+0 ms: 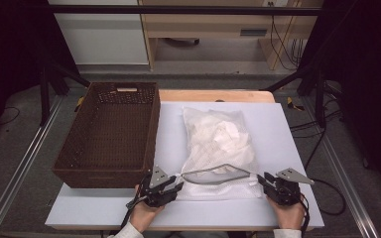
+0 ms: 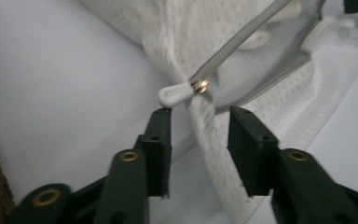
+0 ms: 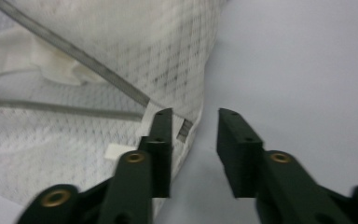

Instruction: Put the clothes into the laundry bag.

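My left tongs (image 2: 199, 116) stand spread, a twisted fold of the white mesh laundry bag (image 1: 218, 148) running between the pads without being pinched, the zipper pull (image 2: 177, 93) just ahead. My right tongs (image 3: 193, 121) are spread too, at the bag's other near corner, its edge just beside one pad. The bag lies on the white table (image 1: 287, 129), zip gaping, right of the brown wicker basket (image 1: 79, 148)
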Available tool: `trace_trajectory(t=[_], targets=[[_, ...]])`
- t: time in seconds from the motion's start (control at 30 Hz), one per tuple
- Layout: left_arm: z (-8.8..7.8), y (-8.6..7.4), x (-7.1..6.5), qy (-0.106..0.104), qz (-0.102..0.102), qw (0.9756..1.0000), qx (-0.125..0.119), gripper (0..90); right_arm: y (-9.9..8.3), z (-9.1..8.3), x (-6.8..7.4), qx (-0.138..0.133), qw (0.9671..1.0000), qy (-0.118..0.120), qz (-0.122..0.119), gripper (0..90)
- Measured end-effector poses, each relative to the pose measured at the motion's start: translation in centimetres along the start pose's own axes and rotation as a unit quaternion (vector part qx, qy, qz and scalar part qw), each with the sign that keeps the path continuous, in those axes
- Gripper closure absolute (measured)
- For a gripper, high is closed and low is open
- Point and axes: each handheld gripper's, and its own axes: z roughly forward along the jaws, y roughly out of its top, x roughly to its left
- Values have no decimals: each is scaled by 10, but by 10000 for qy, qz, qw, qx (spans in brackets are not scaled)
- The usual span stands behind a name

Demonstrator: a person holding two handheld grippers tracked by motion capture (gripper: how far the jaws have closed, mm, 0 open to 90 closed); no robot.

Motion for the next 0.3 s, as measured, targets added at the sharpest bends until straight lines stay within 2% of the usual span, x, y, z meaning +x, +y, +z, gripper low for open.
trace_trajectory(t=[0.07,0.13,0.3], targets=[[-6,4,-4,112,146,9996,-197,466,3,-3,1,-245,9997,-66,-4,433],[-11,8,-7,60,256,9994,-215,409,6,-5,-1,-411,9991,-27,-40,349],[-14,13,-8,-1,331,9993,-172,354,10,-9,-2,-569,9984,42,-17,265]])
